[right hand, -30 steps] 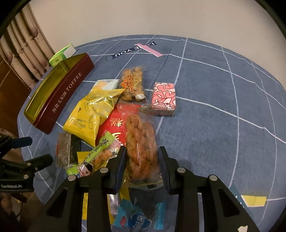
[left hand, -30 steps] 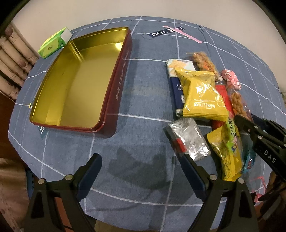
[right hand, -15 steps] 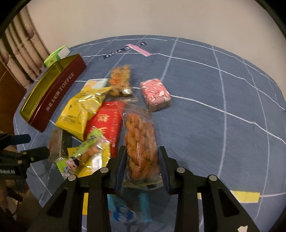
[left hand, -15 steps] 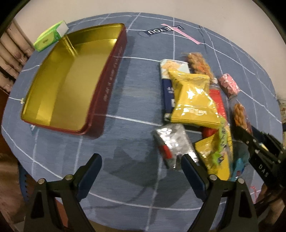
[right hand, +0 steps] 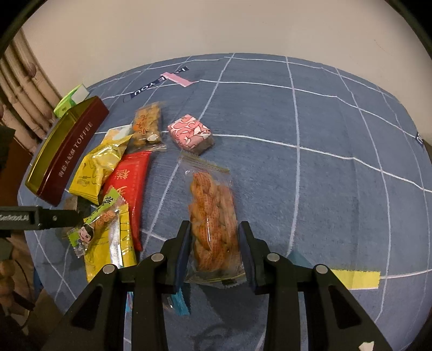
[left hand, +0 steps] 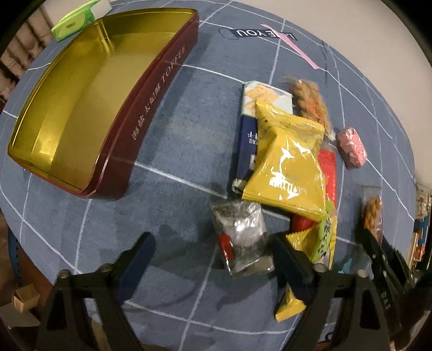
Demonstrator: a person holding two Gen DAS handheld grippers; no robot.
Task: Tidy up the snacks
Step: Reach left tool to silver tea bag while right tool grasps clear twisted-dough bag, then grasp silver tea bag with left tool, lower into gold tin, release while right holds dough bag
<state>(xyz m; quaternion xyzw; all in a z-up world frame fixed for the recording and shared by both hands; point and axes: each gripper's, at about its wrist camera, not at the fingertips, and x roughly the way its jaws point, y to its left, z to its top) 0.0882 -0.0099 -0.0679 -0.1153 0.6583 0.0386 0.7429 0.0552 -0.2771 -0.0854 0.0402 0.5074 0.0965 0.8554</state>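
An open dark-red toffee tin (left hand: 151, 108) with a gold inside lies at the left on the blue checked cloth. My left gripper (left hand: 213, 251) points down over a silver foil packet (left hand: 240, 237). Its jaws are closing with the packet between them, close to the right finger and untouched by the left one. My right gripper (right hand: 214, 235) is shut on a clear bag of fried dough twists (right hand: 213, 205), to the right of the snack pile. The pile holds a yellow bag (left hand: 286, 162), a red packet (right hand: 129, 178) and a blue biscuit pack (left hand: 251, 129).
A pink patterned box (right hand: 190, 133) and a clear bag of brown snacks (right hand: 147, 124) lie behind the pile. A green-wrapped candy (right hand: 100, 218) rests on a yellow packet at its front. A green tissue pack (left hand: 78, 19) sits behind the tin. The table edge is near the bottom.
My left gripper has shifted over the silver packet and its jaws have narrowed. The right gripper has carried the twist bag to the right, out of the pile.
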